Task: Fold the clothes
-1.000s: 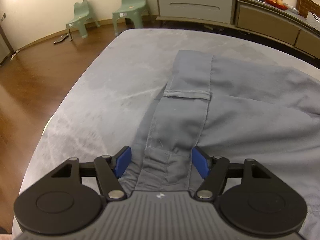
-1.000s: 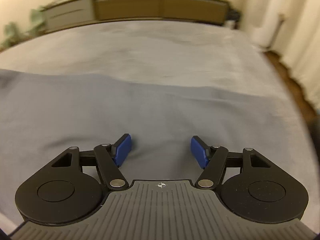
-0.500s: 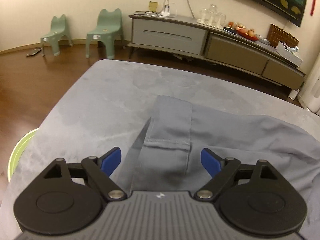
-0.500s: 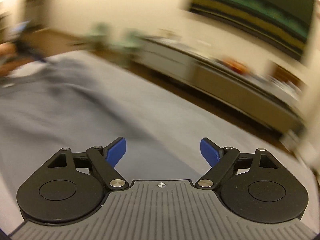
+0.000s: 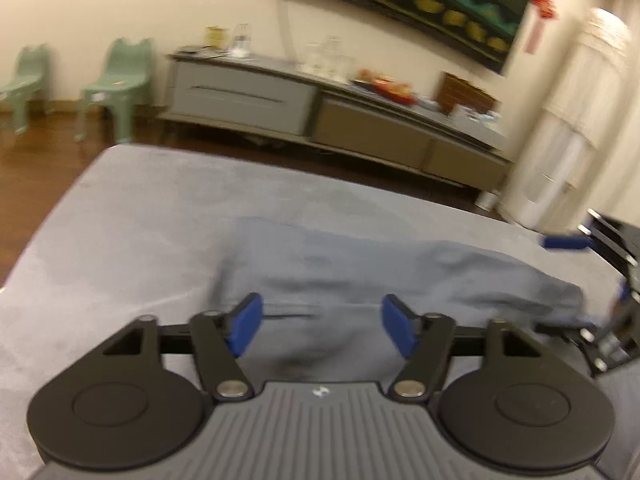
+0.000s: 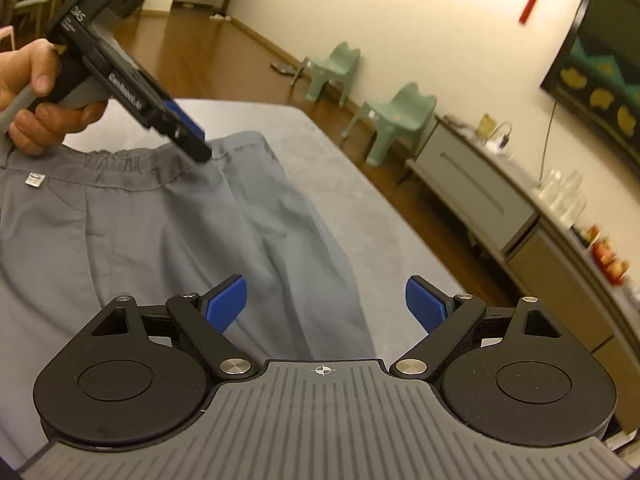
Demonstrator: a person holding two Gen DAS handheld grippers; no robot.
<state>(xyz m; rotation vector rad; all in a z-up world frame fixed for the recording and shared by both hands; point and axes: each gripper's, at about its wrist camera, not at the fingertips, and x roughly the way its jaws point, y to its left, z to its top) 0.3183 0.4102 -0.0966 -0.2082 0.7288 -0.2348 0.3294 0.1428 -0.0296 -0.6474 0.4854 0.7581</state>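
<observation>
Grey cotton trousers with an elastic waistband (image 6: 120, 216) lay flat across the grey fabric-covered table (image 6: 360, 216), filling the left of the right wrist frame. A second earlier the left gripper (image 5: 320, 324) had straddled the trouser fabric; it had since lifted clear, pads wide apart and empty. The right gripper (image 6: 326, 300), also wide apart and empty, had swung round toward the waistband. A fold therefore probably awaited a fresh grasp. Bare tabletop remained beyond the trousers, ending at its far edge above wooden floor (image 6: 224, 52).
</observation>
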